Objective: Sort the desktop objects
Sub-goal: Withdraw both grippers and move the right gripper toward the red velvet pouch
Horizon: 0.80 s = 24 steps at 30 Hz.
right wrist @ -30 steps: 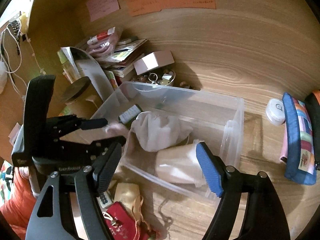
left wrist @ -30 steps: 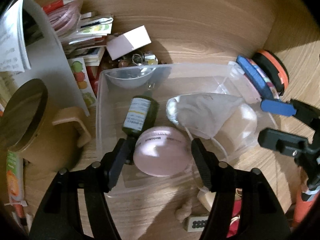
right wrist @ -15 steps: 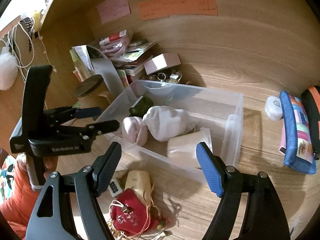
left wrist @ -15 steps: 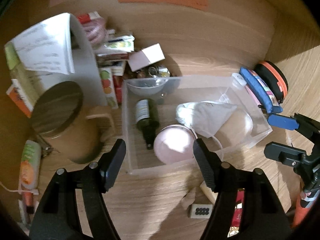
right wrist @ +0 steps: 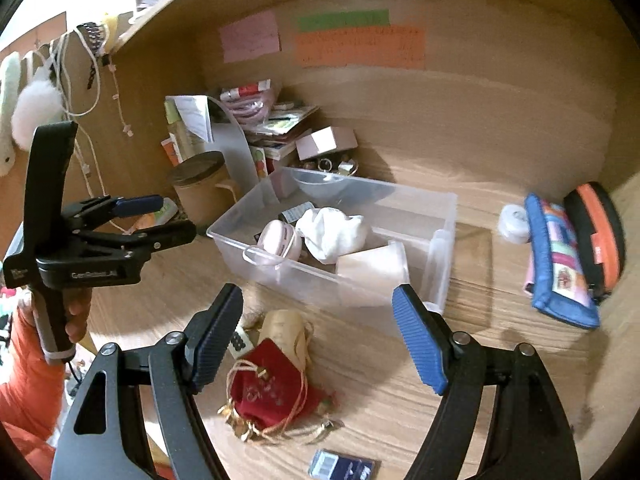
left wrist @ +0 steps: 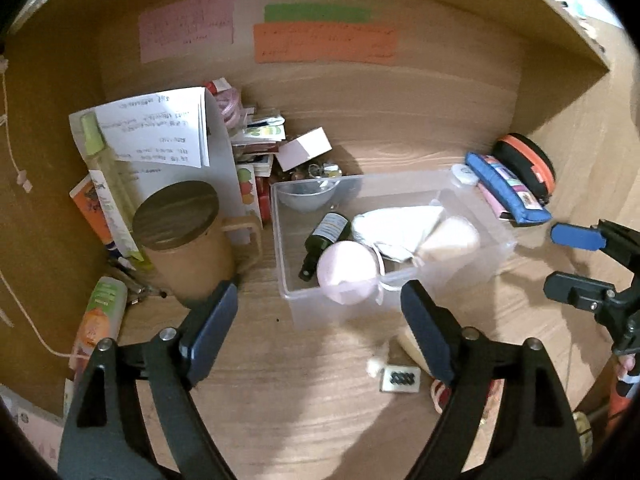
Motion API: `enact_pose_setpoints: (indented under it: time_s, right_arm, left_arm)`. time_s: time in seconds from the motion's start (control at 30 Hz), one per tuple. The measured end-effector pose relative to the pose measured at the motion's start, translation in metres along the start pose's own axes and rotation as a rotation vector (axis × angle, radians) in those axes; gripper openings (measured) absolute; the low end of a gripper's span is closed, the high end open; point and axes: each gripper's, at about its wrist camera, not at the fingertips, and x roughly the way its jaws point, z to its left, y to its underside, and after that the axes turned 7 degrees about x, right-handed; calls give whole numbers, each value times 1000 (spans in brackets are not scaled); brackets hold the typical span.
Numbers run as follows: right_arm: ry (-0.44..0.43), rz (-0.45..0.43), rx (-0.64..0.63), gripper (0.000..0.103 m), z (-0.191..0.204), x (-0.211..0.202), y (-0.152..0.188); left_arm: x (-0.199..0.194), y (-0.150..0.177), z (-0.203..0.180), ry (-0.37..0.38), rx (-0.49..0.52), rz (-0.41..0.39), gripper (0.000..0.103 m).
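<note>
Left wrist view rides just behind the left tongs [left wrist: 320,320], looking forward and down along its two arms at the worktop [left wrist: 300,400], back wall ahead. The clear bin [left wrist: 288,272] sits just past the tips; the right tongs [left wrist: 576,264] pokes in from the right edge. Right wrist view rides behind the right tongs [right wrist: 320,332], same downward tilt, bin [right wrist: 440,240] beyond the tips, left tongs [right wrist: 156,220] off to its left. Both share the bin, the lidded mug [left wrist: 176,220] [right wrist: 196,172], the wall notes [left wrist: 324,44] [right wrist: 360,46], and the blue pouch [left wrist: 504,188] [right wrist: 560,264].

one clear bin [left wrist: 476,276], three wall notes [left wrist: 325,44]; two pouches [right wrist: 560,256]
</note>
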Motion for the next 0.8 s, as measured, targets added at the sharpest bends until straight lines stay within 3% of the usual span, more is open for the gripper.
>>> enact_pose_setpoints:
  time_s: [0.1, 0.27, 0.57, 0.8]
  right_arm:
    - [13, -30, -17, 84, 4, -15, 8]
    - [22, -33, -49, 84, 10, -21, 26]
    - [-16, 49, -51, 84, 18, -6, 68]
    - [-20, 134, -139, 84, 45, 31, 87]
  left_arm:
    - [-6, 8, -4, 10, 5, -4, 85]
    - [-4, 26, -12, 14, 12, 13, 91]
    - [7, 64, -15, 28, -8, 78, 91]
    - [5, 82, -6, 47, -65, 96, 91]
